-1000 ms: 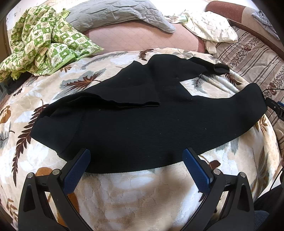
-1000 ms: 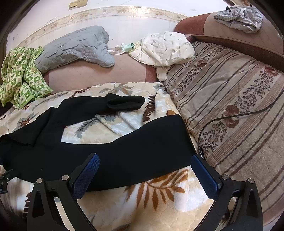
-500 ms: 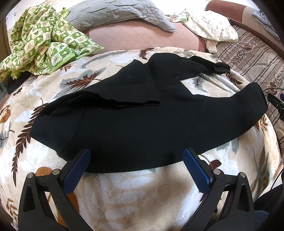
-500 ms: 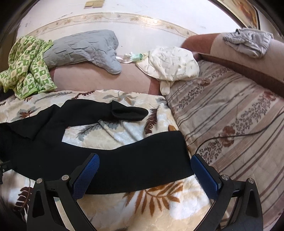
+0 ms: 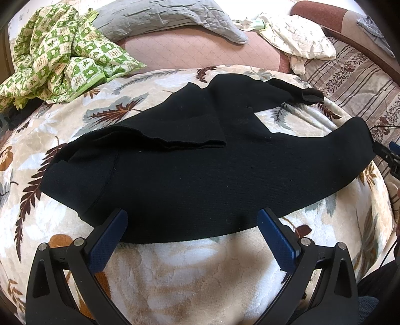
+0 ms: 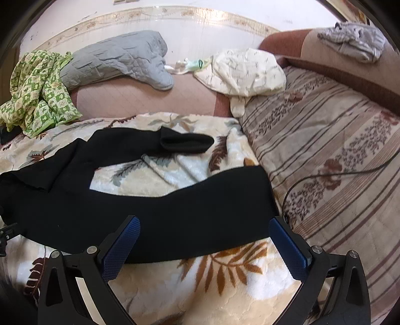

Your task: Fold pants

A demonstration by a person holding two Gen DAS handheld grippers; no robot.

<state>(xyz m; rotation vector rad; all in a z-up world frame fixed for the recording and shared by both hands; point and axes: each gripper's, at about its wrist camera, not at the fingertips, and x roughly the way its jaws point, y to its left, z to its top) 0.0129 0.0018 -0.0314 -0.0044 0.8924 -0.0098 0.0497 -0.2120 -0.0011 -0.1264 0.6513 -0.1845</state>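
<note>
Black pants [image 5: 200, 170] lie spread on a leaf-patterned blanket [image 5: 187, 275], waist at the left with a flap folded over, two legs running right. The far leg ends in a folded cuff [image 6: 186, 143]. The near leg [image 6: 175, 220] lies straight, its hem near the blanket's right edge. My left gripper [image 5: 192, 220] is open and empty, hovering at the near edge of the pants' seat. My right gripper [image 6: 205, 227] is open and empty, just above the near edge of the near leg. The right gripper's tip shows at the right edge of the left wrist view [image 5: 390, 155].
A green checked cloth [image 5: 60, 50] and a grey quilted pillow [image 5: 170, 17] lie at the back. A cream garment [image 6: 245, 72] lies on the striped brown bedcover [image 6: 337, 150] to the right, with a black cable [image 6: 325, 175] across it. A grey garment [image 6: 355, 40] rests on the headboard.
The right gripper has tilted up and shifted slightly forward over the near leg. The left gripper has barely moved. The pants have not moved.
</note>
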